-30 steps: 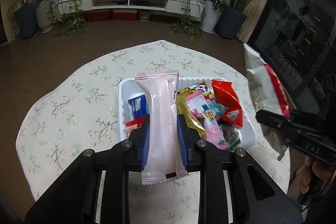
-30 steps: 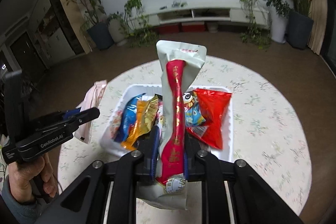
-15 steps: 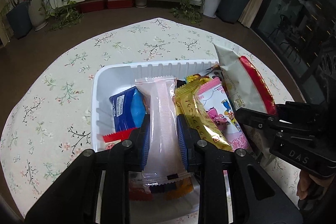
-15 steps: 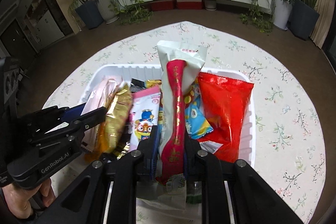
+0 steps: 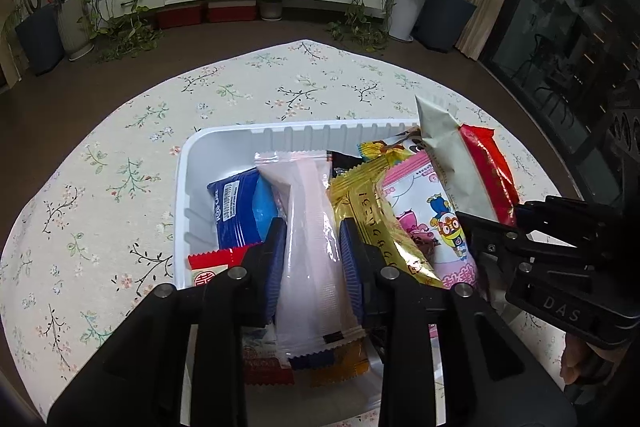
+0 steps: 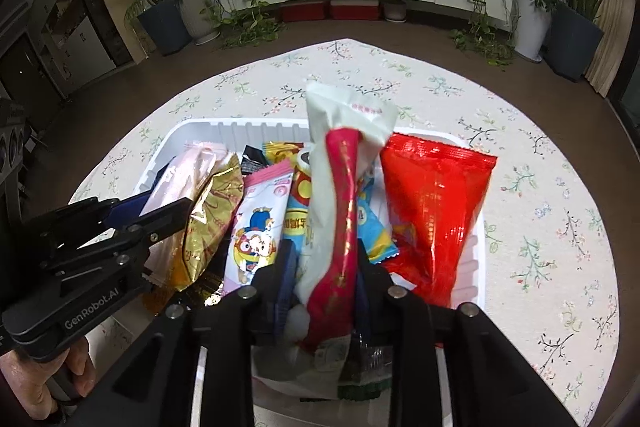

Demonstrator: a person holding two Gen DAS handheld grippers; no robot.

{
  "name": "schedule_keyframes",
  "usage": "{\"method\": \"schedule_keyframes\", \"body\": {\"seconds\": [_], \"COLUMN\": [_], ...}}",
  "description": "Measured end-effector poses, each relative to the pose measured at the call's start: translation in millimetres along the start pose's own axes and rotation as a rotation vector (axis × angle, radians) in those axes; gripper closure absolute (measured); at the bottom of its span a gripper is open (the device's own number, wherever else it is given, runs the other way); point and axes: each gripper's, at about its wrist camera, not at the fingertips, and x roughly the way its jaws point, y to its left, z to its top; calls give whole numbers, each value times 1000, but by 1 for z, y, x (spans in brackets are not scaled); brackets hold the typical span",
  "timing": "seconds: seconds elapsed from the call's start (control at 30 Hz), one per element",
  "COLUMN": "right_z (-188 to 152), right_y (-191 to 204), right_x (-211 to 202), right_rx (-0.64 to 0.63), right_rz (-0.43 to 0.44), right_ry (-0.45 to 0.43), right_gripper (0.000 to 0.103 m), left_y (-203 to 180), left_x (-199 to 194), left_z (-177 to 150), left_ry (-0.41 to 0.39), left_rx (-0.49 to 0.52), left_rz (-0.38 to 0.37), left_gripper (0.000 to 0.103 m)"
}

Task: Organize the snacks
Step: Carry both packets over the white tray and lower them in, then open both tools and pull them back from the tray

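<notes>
Two packets mid-release over the white bin [image 5: 216, 147]. Left gripper [image 5: 312, 247] jaws have just been opening, pink packet [image 5: 308, 227] loose between them; right gripper [image 6: 324, 267] likewise around the red-and-white pouch [image 6: 340, 195]. Open fully, withdraw toward 6 o'clock, avoid snagging wrappers.

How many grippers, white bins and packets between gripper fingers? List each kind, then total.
Grippers: 2, left gripper and right gripper, both jaws have just been opening.
White bins: 1.
Packets between fingers: 2, pink packet and white-and-red packet.
Total: 5.
</notes>
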Motion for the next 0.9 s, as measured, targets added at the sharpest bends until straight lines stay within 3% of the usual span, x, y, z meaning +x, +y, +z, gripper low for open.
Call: {"method": "schedule_keyframes", "body": {"seconds": [0.23, 0.37, 0.47, 0.6, 0.67, 0.77, 0.87, 0.9], "right_z": [-1, -3, -5, -10, -16, -28, -50, -57], "right_y": [1, 3, 5, 8, 10, 11, 18, 21], "right_x": [-13, -27, -37, -55, -69, -95, -126, -137], "right_rx": [-2, -9, -14, -16, -20, -1, 8, 4], "right_rz": [-17, -27, -42, -51, -66, -86, -86, -90], "right_ry": [-32, -65, -84, -114, -145, -206, -289, -321], "right_gripper": [67, 60, 53, 49, 44, 33, 16, 15], "left_y": [-3, -6, -7, -9, -13, -20, -29, -33], "left_x": [-13, -29, -43, -69, -86, -121, -160, -175], "left_z": [-3, -8, -10, -18, -26, -42, -59, -65], "left_ry": [-22, -51, -73, -109, -130, -197, -268, -295], "left_rx": [3, 4, -2, -5, 4, 23, 36, 36], "left_rz": [-5, 0, 1, -1, 1, 64, 96, 112], "left_gripper": [65, 49, 45, 29, 24, 12, 9, 9]}}
